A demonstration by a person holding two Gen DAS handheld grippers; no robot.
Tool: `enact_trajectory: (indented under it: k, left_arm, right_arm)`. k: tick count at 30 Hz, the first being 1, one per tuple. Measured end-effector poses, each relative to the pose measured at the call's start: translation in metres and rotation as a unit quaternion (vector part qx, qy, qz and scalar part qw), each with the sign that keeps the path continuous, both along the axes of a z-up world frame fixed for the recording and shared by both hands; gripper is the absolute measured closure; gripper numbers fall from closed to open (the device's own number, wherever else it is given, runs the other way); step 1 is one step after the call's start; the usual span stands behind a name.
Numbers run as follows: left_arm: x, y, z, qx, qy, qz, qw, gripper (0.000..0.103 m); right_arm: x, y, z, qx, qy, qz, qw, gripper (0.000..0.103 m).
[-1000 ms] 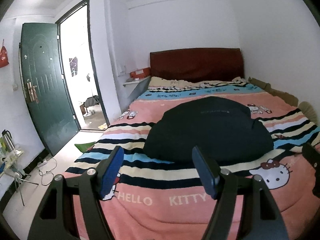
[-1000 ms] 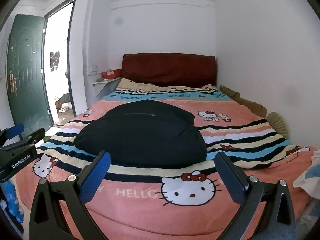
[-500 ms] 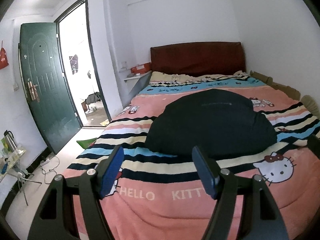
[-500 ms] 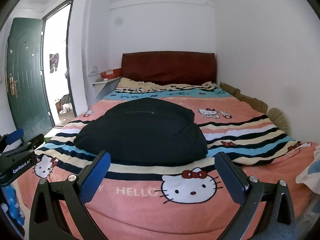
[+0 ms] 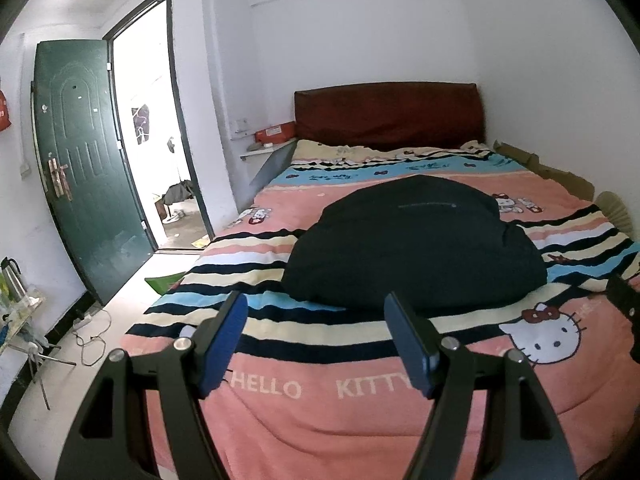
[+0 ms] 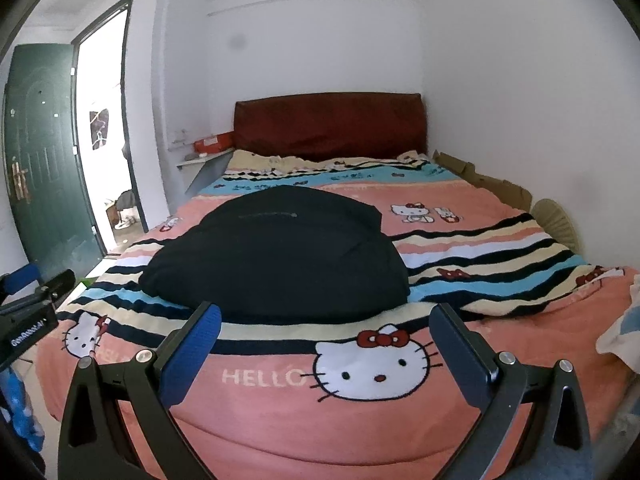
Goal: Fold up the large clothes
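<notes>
The left gripper [image 5: 316, 336] is hovering over the foot of the bed [image 5: 320, 420], its jaws standing wide apart and holding nothing. The right gripper [image 6: 326, 350] is hanging over the same foot end, its jaws also spread apart and empty. In the right wrist view, the left gripper is showing at 9 o'clock as a black body with a blue pad.

The black garment [image 5: 416, 244] is lying in a rounded, bulky heap on the striped Hello Kitty blanket [image 5: 288, 388], near the middle of the bed. In the left wrist view it is sitting at about 1 o'clock from the jaws, apart from both pads. In the right wrist view the black garment [image 6: 280, 256] is lying at about 11 o'clock from the jaws, its near edge just beyond the left pad, with no contact.

A dark red headboard [image 5: 386, 116] is standing at 12 o'clock behind the bed. A green door [image 5: 86, 160] is standing open at 9 o'clock, and a red box [image 5: 276, 133] is resting on a small shelf [image 5: 266, 150] beside the headboard. A white cable [image 5: 92, 334] is trailing across the floor at 8 o'clock.
</notes>
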State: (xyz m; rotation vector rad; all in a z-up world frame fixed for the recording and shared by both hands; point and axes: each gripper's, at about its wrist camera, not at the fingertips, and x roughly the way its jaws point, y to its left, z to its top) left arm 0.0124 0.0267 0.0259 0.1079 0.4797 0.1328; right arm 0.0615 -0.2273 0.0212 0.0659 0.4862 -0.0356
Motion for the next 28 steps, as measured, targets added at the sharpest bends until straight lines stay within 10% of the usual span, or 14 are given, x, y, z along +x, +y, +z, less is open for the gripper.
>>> enact_trajectory:
  k: [28]
  left_arm:
    - [0.005,-0.004,-0.009,-0.017,0.013,-0.024,0.9995,0.034]
  right_arm:
    - [0.004,-0.010,-0.014,-0.003,0.020,-0.017,1.000,0.001]
